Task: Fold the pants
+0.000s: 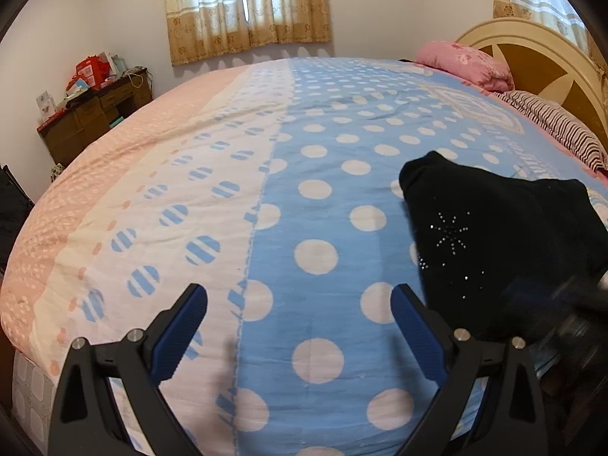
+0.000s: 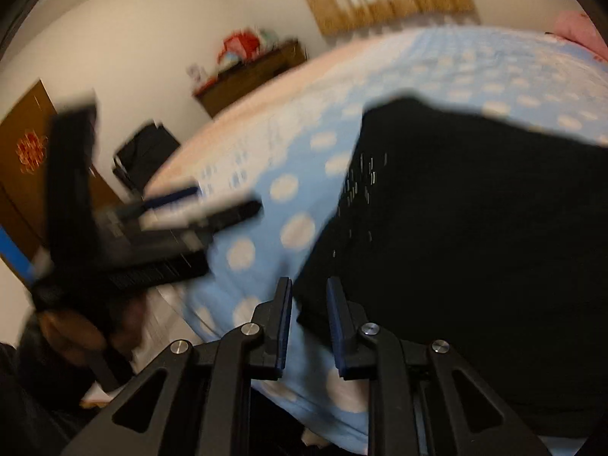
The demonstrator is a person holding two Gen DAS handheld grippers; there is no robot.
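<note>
Black pants (image 1: 494,235) with small rhinestone dots lie bunched on the blue polka-dot bedspread (image 1: 304,190), at the right of the left wrist view. My left gripper (image 1: 300,300) is wide open and empty, over the bedspread, left of the pants. In the right wrist view the pants (image 2: 475,228) fill the right half. My right gripper (image 2: 309,296) is partly open, with a narrow gap and nothing between the pads, just at the near edge of the pants. The left gripper (image 2: 212,197) shows blurred at the left of that view.
The bed's near edge runs below both grippers. A pink pillow (image 1: 467,60), a striped pillow (image 1: 558,125) and the headboard (image 1: 539,57) are at the far right. A wooden dresser (image 1: 95,114) with clutter stands by the far left wall. A dark chair (image 2: 146,152) stands beside the bed.
</note>
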